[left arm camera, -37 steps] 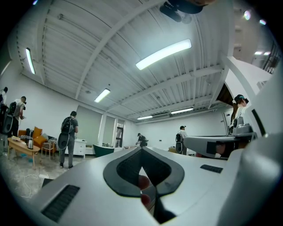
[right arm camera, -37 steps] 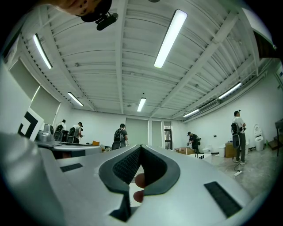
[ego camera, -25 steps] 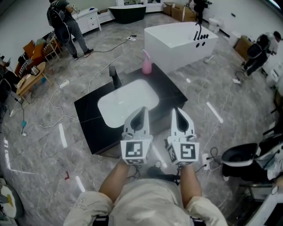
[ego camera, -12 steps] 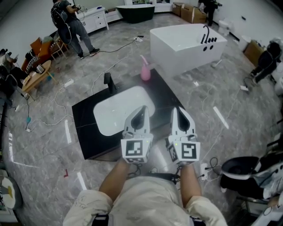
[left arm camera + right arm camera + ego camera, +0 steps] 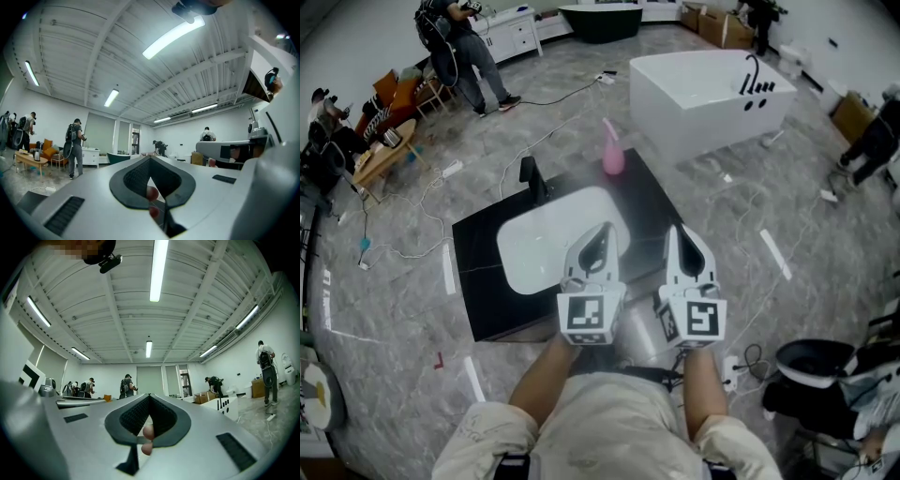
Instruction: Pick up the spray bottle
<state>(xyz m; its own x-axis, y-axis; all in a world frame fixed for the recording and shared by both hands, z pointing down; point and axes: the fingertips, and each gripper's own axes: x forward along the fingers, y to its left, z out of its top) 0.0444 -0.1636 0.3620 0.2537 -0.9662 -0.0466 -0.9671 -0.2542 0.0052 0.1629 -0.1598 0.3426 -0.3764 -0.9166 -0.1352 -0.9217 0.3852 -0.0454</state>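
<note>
Moved: black counter (image 5: 480, 281) now lies closer under both grippers | left gripper (image 5: 600, 232), right gripper (image 5: 677, 232): jaws together, empty | spray bottle (image 5: 612, 156): upright on counter's far corner, well apart | step: approach | next: reach far, open the jaws

The left tool (image 5: 607, 230) and right tool (image 5: 673, 232) are pale grey, dark-padded, marked with black-and-white squares; the shirt (image 5: 609, 427) is cream, short-sleeved.

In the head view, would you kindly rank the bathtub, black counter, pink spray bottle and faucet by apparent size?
1. black counter
2. bathtub, though it stands farther away
3. pink spray bottle and faucet, about alike
</note>
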